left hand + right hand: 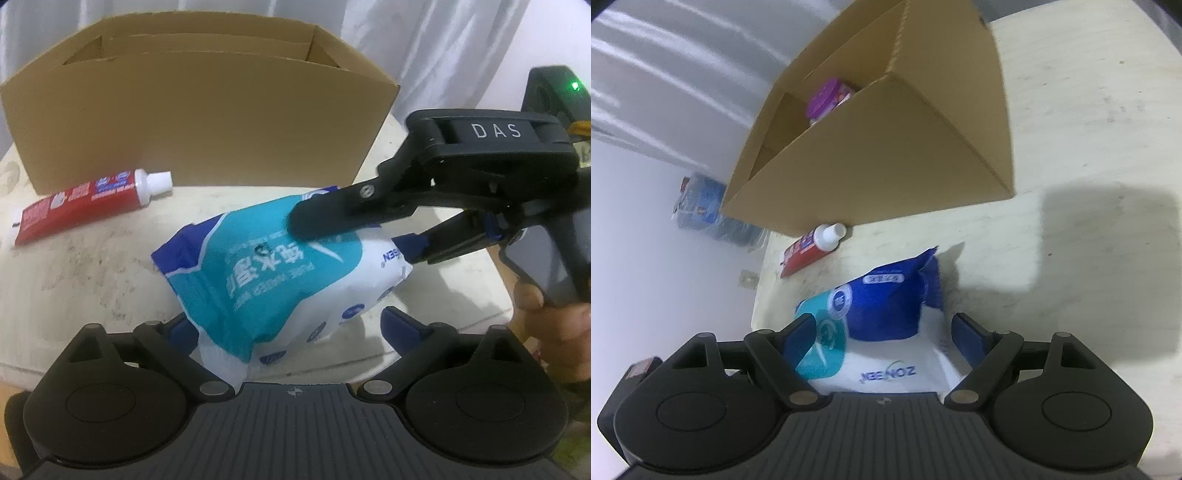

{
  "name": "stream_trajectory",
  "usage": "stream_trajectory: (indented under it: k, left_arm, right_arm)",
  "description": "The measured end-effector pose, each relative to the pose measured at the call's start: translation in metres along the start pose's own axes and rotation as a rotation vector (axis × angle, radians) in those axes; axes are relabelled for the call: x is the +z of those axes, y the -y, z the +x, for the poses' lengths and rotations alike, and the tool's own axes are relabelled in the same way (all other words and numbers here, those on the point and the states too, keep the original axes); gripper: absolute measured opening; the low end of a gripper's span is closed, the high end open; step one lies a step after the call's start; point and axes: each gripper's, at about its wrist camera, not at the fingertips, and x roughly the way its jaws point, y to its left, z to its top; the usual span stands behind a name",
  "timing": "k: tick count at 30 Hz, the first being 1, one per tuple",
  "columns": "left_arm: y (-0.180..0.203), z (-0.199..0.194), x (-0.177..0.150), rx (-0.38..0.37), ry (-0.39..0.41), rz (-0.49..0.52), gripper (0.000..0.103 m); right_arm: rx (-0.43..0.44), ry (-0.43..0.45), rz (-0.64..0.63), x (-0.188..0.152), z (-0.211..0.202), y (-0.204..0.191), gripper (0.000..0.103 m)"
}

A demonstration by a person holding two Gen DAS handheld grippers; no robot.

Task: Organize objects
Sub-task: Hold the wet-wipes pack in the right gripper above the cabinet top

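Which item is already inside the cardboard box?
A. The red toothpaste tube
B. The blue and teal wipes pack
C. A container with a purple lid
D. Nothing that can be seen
C. In the right wrist view, a container with a purple lid sits inside the cardboard box, while the toothpaste tube and wipes pack are still outside it.

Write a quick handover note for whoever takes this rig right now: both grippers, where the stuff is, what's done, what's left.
Right gripper: jaws around one end of the wipes pack, apparently gripping it.
Left gripper: open, straddling the pack's near end, not pressing it.
Toothpaste tube: on the table, in front of the cardboard box.
Done: a purple-lidded jar is in the box.
Left: box the wipes, then the toothpaste.
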Motion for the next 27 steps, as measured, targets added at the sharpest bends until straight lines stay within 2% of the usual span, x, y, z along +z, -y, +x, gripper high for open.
stream_trajectory:
  k: [12,19,27]
  left_arm:
    - [0.008,-0.003,0.003,0.012,0.008,-0.039,0.089]
    - [0.009,-0.002,0.001,0.046,0.005,-0.045,0.085]
    - [0.006,0.002,-0.003,0.09,0.009,-0.024,0.077]
  right_arm:
    - [-0.046,-0.009,-0.088,-0.002,0.0,-0.018,0.084]
    - [-0.049,-0.011,-0.164,-0.002,0.006,-0.029,0.084]
    - [-0.021,0.011,-0.135,-0.003,-0.002,-0.017,0.08]
